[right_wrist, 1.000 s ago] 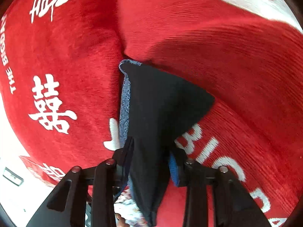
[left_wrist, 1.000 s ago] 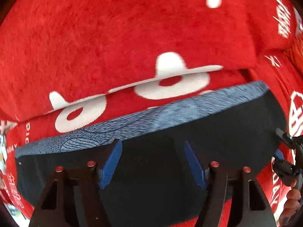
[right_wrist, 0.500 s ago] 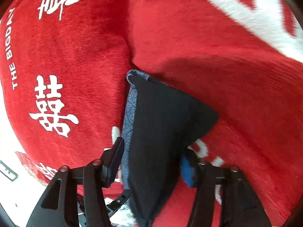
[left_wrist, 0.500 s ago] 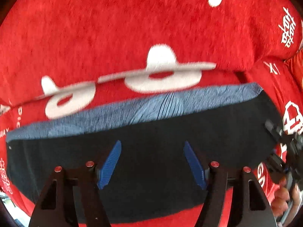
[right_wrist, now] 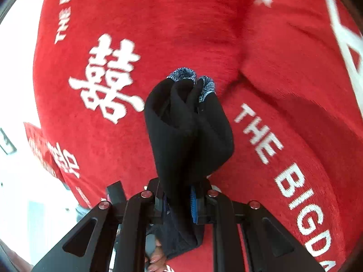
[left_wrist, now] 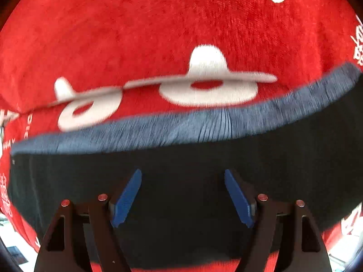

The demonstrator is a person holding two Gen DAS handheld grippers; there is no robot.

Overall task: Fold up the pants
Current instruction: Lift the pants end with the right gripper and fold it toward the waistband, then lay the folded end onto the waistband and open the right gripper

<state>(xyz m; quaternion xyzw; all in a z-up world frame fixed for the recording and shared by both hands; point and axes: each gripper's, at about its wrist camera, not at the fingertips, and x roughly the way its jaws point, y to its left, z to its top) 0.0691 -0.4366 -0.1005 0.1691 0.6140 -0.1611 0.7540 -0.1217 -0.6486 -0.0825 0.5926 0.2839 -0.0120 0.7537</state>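
Note:
The black pants [left_wrist: 181, 165] with a blue-grey knit waistband [left_wrist: 181, 129] stretch across the left wrist view over red fabric. My left gripper [left_wrist: 182, 197] is open, its blue pads [left_wrist: 127, 197] spread wide just above the black cloth, holding nothing. In the right wrist view my right gripper [right_wrist: 179, 201] is shut on a bunched fold of the black pants [right_wrist: 188, 136]. The cloth rises from the jaws in rolled folds and the blue-grey waistband [right_wrist: 183, 73] shows at its far end.
A red plush cover with white lettering and characters [right_wrist: 109, 79] lies under everything, with a deep crease [right_wrist: 240, 72] between cushions. A light floor [right_wrist: 18, 68] shows at the left edge. Fingers of a hand [right_wrist: 156, 258] show below the right gripper.
My right gripper has closed on the pants and lifted them, so the cloth is now bunched and rolled. The pants in the left view have shifted closer and to the right.

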